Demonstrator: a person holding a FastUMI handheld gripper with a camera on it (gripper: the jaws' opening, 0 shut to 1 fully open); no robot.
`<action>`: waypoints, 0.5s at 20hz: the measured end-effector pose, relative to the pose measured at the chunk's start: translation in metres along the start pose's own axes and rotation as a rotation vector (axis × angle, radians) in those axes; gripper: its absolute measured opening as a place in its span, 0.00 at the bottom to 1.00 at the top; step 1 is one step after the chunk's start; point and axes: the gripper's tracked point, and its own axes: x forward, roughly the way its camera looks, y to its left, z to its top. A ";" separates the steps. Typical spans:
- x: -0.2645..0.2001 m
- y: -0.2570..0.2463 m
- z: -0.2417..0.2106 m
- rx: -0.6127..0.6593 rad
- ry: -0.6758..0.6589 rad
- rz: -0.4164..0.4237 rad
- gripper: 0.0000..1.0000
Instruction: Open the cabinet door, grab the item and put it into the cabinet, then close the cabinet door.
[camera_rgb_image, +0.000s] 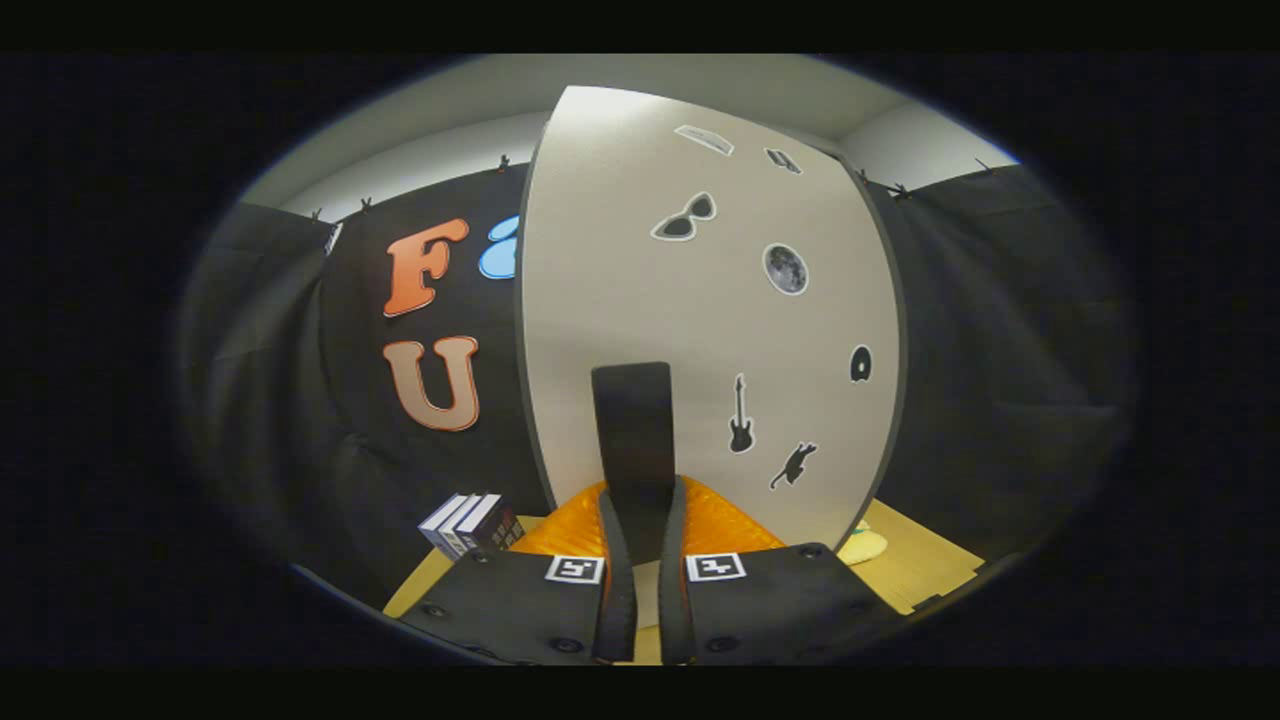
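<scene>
Fingers (634, 520) clamped on dark curved door handle (632, 420); flat pale cabinet door (620, 300) dotted with stickers.

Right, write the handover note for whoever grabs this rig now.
Tongs: closed on the lower end of the dark door handle, one finger on each side.
Cabinet door: straight ahead, showing its stickered face; whether it has begun to swing I cannot tell.
An orange thing lies on the table just beyond the fingers, with books off to one side.
Done: handle gripped.
Left: pull the door open, load the item, close the door.
</scene>
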 end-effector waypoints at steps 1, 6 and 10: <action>-0.005 -0.003 0.000 0.017 -0.001 -0.006 0.17; -0.018 -0.015 0.000 0.032 -0.010 -0.050 0.16; -0.026 -0.026 0.001 0.049 -0.023 -0.079 0.16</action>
